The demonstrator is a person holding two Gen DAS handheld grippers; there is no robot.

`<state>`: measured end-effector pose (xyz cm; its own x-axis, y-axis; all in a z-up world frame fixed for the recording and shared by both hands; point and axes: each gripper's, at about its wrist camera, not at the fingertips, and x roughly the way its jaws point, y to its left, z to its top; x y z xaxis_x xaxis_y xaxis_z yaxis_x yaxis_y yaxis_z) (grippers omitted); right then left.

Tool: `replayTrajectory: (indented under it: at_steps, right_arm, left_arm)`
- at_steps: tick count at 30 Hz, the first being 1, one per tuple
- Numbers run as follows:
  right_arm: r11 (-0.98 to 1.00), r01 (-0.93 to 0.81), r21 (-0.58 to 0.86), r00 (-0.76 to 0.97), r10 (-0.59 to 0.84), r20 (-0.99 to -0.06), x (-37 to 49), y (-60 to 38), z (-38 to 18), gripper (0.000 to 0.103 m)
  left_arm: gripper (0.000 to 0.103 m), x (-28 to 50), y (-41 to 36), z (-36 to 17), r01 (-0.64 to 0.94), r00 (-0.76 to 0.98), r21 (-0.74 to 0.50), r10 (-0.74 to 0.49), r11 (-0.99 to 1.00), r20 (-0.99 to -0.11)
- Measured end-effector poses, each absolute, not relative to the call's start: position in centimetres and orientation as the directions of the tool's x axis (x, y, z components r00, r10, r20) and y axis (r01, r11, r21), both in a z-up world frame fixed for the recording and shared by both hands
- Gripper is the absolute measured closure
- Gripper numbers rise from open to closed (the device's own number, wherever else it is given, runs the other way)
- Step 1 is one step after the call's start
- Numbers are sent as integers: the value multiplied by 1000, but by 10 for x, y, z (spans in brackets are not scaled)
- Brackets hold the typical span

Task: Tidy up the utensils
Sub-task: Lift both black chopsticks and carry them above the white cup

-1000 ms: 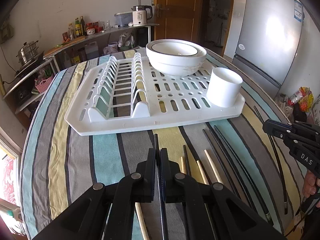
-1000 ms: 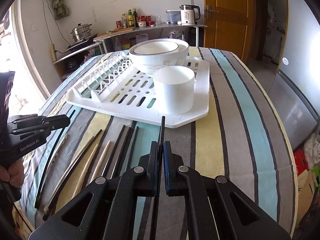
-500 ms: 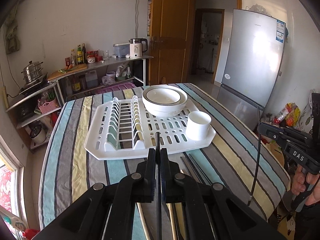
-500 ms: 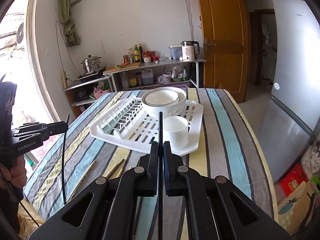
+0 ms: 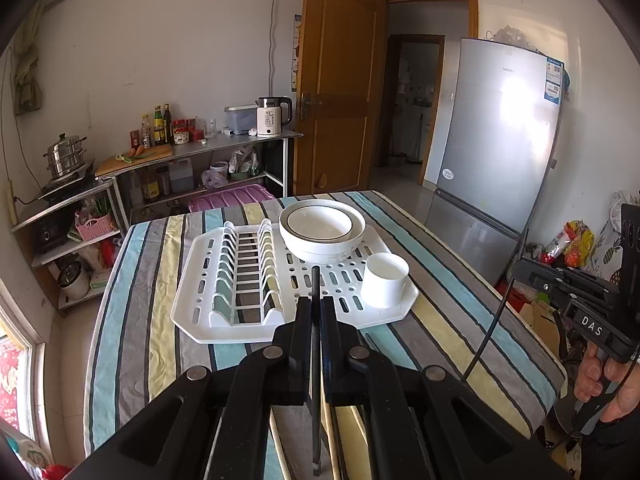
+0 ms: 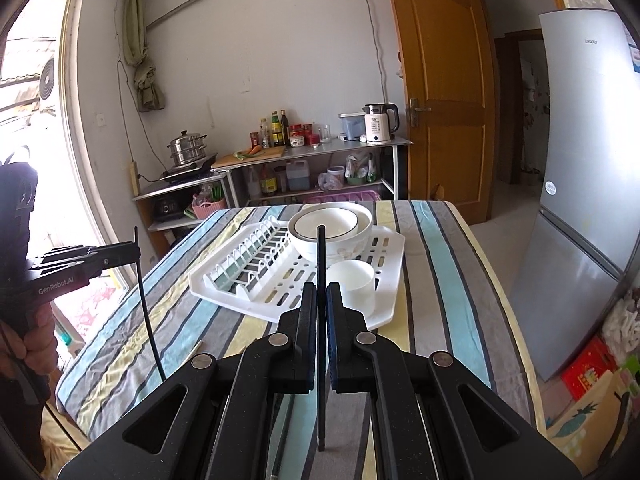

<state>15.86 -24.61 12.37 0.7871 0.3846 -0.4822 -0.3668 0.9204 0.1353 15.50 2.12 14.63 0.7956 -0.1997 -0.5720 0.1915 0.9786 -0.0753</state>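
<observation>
Chopsticks: one black chopstick clamped in left gripper, another in right gripper; both now lifted off the table, ready for the near-right cup.

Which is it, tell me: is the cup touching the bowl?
Apart. The left wrist view shows slotted rack between the cup and the bowl.

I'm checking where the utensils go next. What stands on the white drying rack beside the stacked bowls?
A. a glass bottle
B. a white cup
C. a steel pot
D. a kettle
B: a white cup stands upright on the drying rack, just in front of the stacked bowls.
</observation>
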Motion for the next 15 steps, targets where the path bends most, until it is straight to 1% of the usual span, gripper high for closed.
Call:
replayTrajectory:
  at_steps: [15]
  right_arm:
    - [922, -368, 121, 823, 384, -418, 193, -248, 165, 99]
  left_arm:
    - [100, 219, -6, 194, 232, 801, -123, -261, 965, -539]
